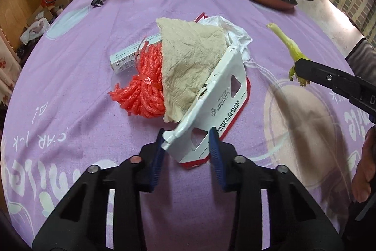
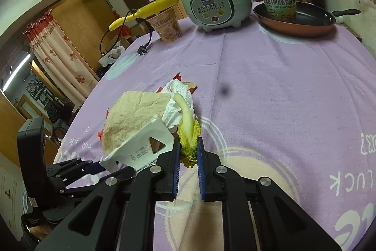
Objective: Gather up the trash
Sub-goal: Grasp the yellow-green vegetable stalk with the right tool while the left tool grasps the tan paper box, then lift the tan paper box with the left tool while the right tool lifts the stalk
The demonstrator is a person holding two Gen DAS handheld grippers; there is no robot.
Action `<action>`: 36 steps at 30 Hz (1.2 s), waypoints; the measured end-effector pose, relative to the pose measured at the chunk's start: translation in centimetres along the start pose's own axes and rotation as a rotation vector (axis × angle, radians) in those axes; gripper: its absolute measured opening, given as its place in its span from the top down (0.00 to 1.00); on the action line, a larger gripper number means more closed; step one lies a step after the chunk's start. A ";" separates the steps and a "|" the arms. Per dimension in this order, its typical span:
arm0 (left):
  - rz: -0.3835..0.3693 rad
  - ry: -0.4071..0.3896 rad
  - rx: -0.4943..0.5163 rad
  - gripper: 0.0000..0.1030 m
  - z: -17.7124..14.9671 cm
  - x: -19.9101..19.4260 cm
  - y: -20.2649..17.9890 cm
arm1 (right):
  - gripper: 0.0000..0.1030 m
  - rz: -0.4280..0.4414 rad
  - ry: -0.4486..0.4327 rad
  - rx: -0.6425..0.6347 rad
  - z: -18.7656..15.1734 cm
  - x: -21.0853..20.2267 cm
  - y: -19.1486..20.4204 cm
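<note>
My left tool (image 1: 186,145) has its blue pads closed against the near corner of a white folded carton (image 1: 211,95), which lies on a trash pile near the middle of the bench (image 1: 94,109). My right tool (image 2: 188,157) is closed tight on a leafy vegetable scrap (image 2: 188,133), held just beside the pile.
</note>
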State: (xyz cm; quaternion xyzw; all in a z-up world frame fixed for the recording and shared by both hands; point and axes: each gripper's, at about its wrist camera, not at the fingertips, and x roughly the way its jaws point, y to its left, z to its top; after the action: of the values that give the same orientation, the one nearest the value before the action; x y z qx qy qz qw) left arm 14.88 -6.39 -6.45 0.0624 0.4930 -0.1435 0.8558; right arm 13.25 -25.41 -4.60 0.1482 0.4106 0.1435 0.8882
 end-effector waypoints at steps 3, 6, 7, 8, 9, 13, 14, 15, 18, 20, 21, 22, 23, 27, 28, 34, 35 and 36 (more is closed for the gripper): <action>0.007 -0.029 0.011 0.86 -0.3 -1.2 -0.1 | 0.86 0.000 -0.003 0.002 -0.2 -0.1 0.1; 0.003 -0.049 0.010 0.88 -0.7 -2.3 -0.2 | 0.86 -0.006 0.003 0.008 -0.3 0.0 0.0; 0.002 -0.059 0.009 0.88 -0.9 -2.8 -0.1 | 0.86 -0.008 0.003 0.008 -0.3 0.0 0.1; 0.000 -0.065 0.009 0.88 -1.1 -3.2 -0.1 | 0.86 -0.008 0.003 0.006 -0.3 0.0 0.1; -0.005 -0.073 0.006 0.89 -1.4 -3.7 -0.1 | 0.86 -0.010 0.001 0.003 -0.3 0.0 0.2; -0.022 -0.095 -0.005 0.90 -2.7 -5.3 0.3 | 0.86 -0.011 -0.008 -0.016 -0.5 -0.2 0.7; -0.021 -0.100 -0.011 0.90 -3.1 -5.8 0.5 | 0.86 -0.011 -0.004 -0.018 -0.7 -0.1 0.8; -0.017 -0.105 -0.016 0.90 -3.5 -6.1 0.7 | 0.86 -0.011 0.003 -0.017 -0.7 0.1 0.9; -0.014 -0.120 -0.025 0.94 -4.5 -7.1 1.2 | 0.86 -0.016 0.022 -0.046 -1.2 0.1 1.9; -0.017 -0.132 -0.033 0.95 -5.1 -7.7 1.6 | 0.86 -0.015 0.020 -0.073 -1.6 -0.3 2.7; -0.016 -0.137 -0.036 0.95 -5.4 -7.9 1.7 | 0.86 -0.016 0.022 -0.078 -1.8 -0.4 2.8; -0.015 -0.140 -0.039 0.95 -5.6 -8.1 1.9 | 0.86 -0.018 0.027 -0.081 -2.1 -0.5 3.0; -0.019 -0.137 -0.042 0.95 -5.7 -8.1 2.0 | 0.86 -0.015 0.039 -0.086 -2.5 -0.6 3.2; -0.041 -0.124 -0.033 0.94 -6.1 -7.8 2.2 | 0.84 -0.032 0.086 -0.119 -3.9 -0.7 3.6; -0.051 -0.121 -0.024 0.92 -6.2 -7.7 2.0 | 0.84 -0.039 0.094 -0.128 -4.2 -0.7 3.6; -0.051 -0.130 0.110 0.29 -6.3 -6.8 -0.4 | 0.84 -0.036 0.122 -0.114 -4.9 0.0 2.7; -0.038 -0.132 0.141 0.29 -6.2 -6.5 -1.0 | 0.83 -0.034 0.126 -0.109 -5.0 0.3 2.5; -0.029 -0.128 0.163 0.29 -6.2 -6.2 -1.4 | 0.82 -0.031 0.131 -0.107 -5.1 0.5 2.4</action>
State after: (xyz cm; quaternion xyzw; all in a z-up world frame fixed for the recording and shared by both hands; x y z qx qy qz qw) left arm 6.42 -5.06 -4.20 0.1153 0.4249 -0.1994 0.8755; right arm 9.28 -22.29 -7.16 0.0848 0.4620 0.1610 0.8680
